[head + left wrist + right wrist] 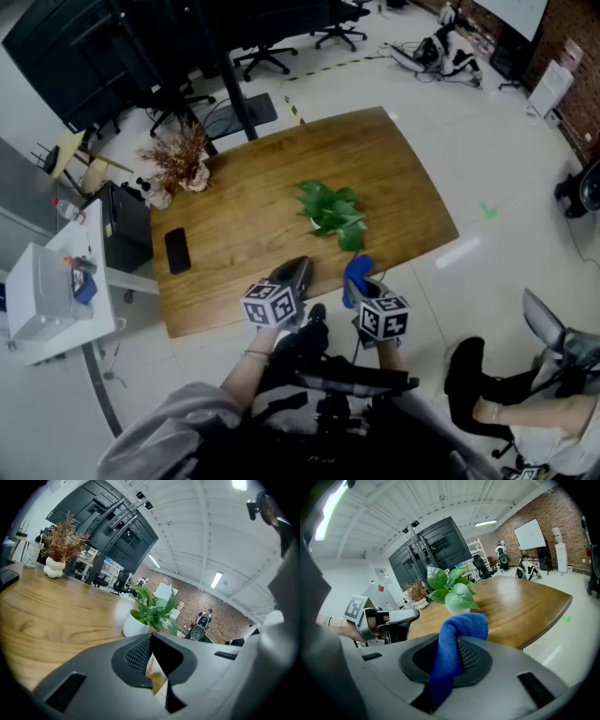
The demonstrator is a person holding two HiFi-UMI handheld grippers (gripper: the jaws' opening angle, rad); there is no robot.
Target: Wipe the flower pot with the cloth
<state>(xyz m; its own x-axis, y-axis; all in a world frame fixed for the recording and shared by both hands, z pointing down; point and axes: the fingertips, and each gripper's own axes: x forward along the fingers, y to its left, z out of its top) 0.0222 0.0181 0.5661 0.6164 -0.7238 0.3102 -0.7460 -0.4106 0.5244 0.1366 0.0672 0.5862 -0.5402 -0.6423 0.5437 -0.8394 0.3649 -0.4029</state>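
Blue cloth (pixel 461 627) in right tongs (pixel 450 667).

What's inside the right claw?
A blue cloth, pinched between the right claw's jaws, with its folded end poking out past the tips. The cloth's lower part is hidden down inside the claw.

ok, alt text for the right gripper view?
The right gripper is shut on a blue cloth that bunches up between its jaws. Beyond it a leafy plant in a white flower pot stands on a wooden table, with the left gripper at the left.
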